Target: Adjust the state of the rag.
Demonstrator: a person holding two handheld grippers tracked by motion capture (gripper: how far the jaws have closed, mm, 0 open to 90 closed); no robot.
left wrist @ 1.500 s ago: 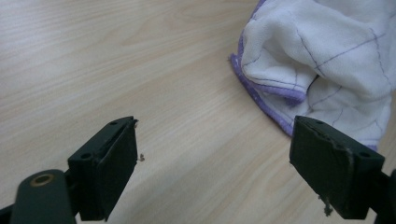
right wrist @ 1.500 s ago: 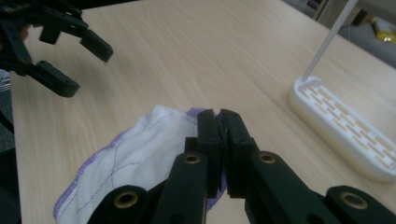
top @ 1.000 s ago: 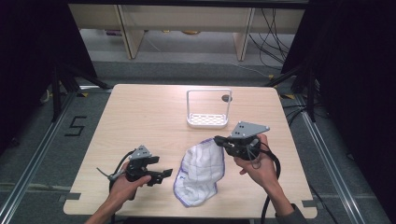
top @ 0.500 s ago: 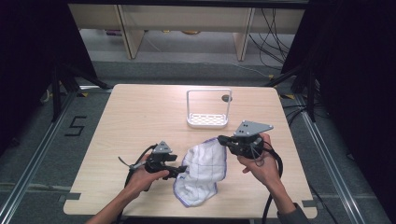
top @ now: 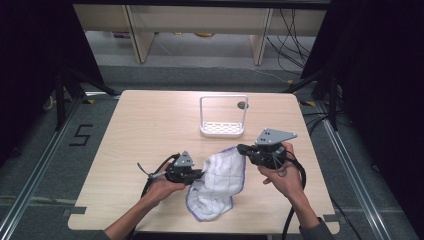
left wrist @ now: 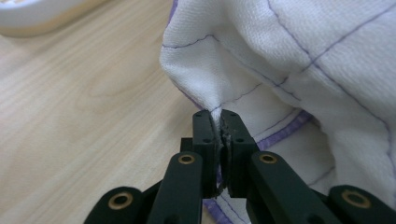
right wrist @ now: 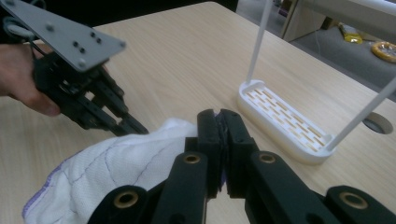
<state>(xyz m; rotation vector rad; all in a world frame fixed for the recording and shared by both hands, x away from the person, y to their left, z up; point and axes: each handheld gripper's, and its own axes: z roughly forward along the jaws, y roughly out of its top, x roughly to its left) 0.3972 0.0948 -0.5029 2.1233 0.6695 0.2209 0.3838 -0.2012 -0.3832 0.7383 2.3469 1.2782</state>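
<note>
Cloth (top: 218, 185) more bunched btwn tongs

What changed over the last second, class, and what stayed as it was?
The left hand-held gripper moved right, up to the cloth, and shut on its left edge, which now stands raised. The right hand-held gripper kept its grip on the cloth's far corner. The white rack stayed put.
</note>
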